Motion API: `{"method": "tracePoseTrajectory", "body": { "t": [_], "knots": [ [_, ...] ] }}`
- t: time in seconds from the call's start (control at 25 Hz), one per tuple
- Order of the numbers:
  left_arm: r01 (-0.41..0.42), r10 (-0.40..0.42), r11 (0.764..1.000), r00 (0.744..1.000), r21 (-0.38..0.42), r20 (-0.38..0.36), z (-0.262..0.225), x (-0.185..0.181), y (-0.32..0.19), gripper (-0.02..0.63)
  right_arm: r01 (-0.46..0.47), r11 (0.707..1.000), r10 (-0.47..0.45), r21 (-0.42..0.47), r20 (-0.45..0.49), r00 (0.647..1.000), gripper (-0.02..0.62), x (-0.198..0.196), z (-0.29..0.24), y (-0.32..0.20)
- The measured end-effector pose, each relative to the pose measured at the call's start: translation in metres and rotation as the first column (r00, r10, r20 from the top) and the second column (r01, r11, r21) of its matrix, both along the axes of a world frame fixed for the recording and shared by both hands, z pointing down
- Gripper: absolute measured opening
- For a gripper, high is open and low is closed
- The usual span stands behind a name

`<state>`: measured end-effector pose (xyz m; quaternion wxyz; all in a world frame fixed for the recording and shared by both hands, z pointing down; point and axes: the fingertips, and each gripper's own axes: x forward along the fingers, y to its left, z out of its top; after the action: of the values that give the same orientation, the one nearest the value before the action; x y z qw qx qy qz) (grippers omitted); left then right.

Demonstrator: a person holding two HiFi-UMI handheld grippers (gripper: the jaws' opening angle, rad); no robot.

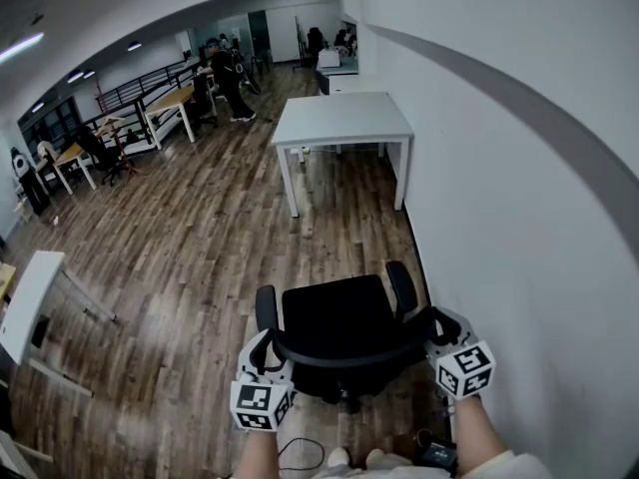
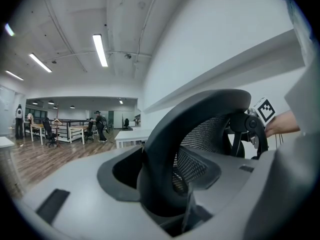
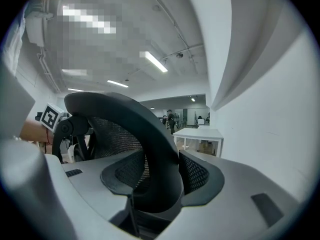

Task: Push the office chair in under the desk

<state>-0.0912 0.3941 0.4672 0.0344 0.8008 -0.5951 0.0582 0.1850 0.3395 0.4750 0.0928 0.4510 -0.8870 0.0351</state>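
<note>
The black office chair (image 1: 334,322) stands on the wood floor close to the wall, its seat facing the white desk (image 1: 342,120) further ahead. My left gripper (image 1: 268,347) is shut on the left end of the curved backrest rim (image 1: 349,355). My right gripper (image 1: 437,327) is shut on the rim's right end. In the left gripper view the rim (image 2: 165,149) fills the gap between the jaws, with the mesh beside it. The right gripper view shows the same rim (image 3: 155,149) wedged between its jaws, and the desk (image 3: 200,133) beyond.
A white wall (image 1: 519,218) runs along the right, close to chair and desk. Another white table (image 1: 30,297) stands at the left. Desks, chairs and people (image 1: 225,78) fill the far end of the room. A black cable (image 1: 300,455) lies on the floor by my feet.
</note>
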Motion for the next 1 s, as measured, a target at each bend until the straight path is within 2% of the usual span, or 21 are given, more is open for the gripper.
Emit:
{"method": "tracePoseTrajectory", "body": {
  "t": [0.28, 0.64, 1.0],
  "knots": [
    [-0.051, 0.051, 0.999, 0.999, -0.011, -0.008, 0.002, -0.003, -0.027, 0.216, -0.029, 1.0, 0.029, -0.007, 0.008, 1.0, 0.215, -0.001, 0.002, -0.022],
    [-0.074, 0.074, 0.997, 0.997, -0.006, -0.022, 0.001, -0.007, -0.065, 0.216, -0.085, 0.996, 0.085, 0.012, -0.005, 0.996, 0.215, -0.002, 0.003, -0.052],
    [-0.077, 0.077, 0.997, 0.996, -0.009, -0.035, 0.002, -0.011, -0.101, 0.215, -0.088, 0.996, 0.088, 0.009, 0.014, 0.996, 0.213, -0.005, 0.004, -0.081]
  ]
}}
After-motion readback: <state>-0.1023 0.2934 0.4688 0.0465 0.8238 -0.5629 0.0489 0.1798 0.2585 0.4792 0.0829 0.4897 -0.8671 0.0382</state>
